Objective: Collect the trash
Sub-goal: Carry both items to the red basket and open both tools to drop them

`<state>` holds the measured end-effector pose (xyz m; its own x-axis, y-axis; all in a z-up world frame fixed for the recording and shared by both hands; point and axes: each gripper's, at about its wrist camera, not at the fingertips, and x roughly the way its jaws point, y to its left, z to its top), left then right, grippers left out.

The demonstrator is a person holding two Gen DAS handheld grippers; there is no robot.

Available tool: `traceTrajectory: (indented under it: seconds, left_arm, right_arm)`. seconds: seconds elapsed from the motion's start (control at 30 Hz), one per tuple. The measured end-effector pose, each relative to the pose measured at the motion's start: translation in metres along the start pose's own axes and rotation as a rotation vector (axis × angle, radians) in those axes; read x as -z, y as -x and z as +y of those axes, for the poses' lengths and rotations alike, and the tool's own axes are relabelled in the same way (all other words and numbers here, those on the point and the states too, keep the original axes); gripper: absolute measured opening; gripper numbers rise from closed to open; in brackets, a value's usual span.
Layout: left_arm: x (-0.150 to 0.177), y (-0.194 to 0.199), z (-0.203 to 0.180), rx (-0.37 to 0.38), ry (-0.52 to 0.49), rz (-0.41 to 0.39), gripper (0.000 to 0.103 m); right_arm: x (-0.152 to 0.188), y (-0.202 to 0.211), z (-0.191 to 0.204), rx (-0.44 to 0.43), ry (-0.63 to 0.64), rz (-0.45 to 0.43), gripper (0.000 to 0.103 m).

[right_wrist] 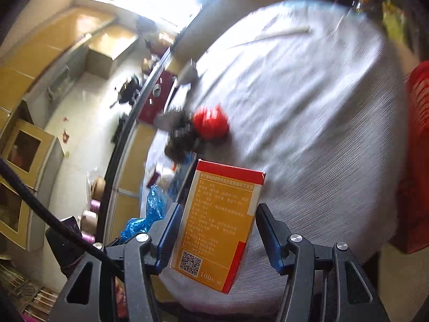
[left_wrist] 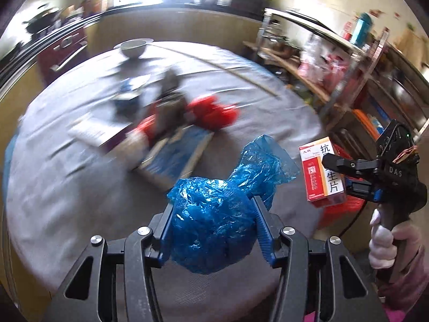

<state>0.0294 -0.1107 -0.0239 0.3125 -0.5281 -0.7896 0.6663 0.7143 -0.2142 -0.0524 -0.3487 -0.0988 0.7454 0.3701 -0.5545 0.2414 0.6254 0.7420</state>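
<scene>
With the left tongs [left_wrist: 213,221] clenching the blue bag [left_wrist: 214,225] and the right tongs [right_wrist: 215,229] gripping the carton [right_wrist: 214,225] by one corner, that carton could twist loose.

We cannot tell what the fuzzy red lump [left_wrist: 213,112] and the dark thing [left_wrist: 170,99] on the table [left_wrist: 67,187] are.

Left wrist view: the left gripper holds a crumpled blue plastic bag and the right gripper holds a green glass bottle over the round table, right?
Not quite. The right gripper holds an orange-and-red cardboard box, not a bottle, as the right wrist view shows. The rest stands: the left gripper holds the crumpled blue plastic bag over the round grey table.
</scene>
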Motion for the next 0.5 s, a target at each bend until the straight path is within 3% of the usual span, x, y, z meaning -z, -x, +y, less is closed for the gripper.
traceTrajectory:
  seconds: [0.27, 0.5]
  left_arm:
    - [-0.052, -0.047, -0.122, 0.125, -0.213, 0.024, 0.055]
    - [-0.066, -0.101, -0.230, 0.159, -0.383, 0.076, 0.055]
  right_arm:
    - [-0.009, 0.125, -0.062, 0.144, -0.083, -0.288, 0.060]
    - [0.001, 0.201, -0.127, 0.219, -0.245, -0.439, 0.061]
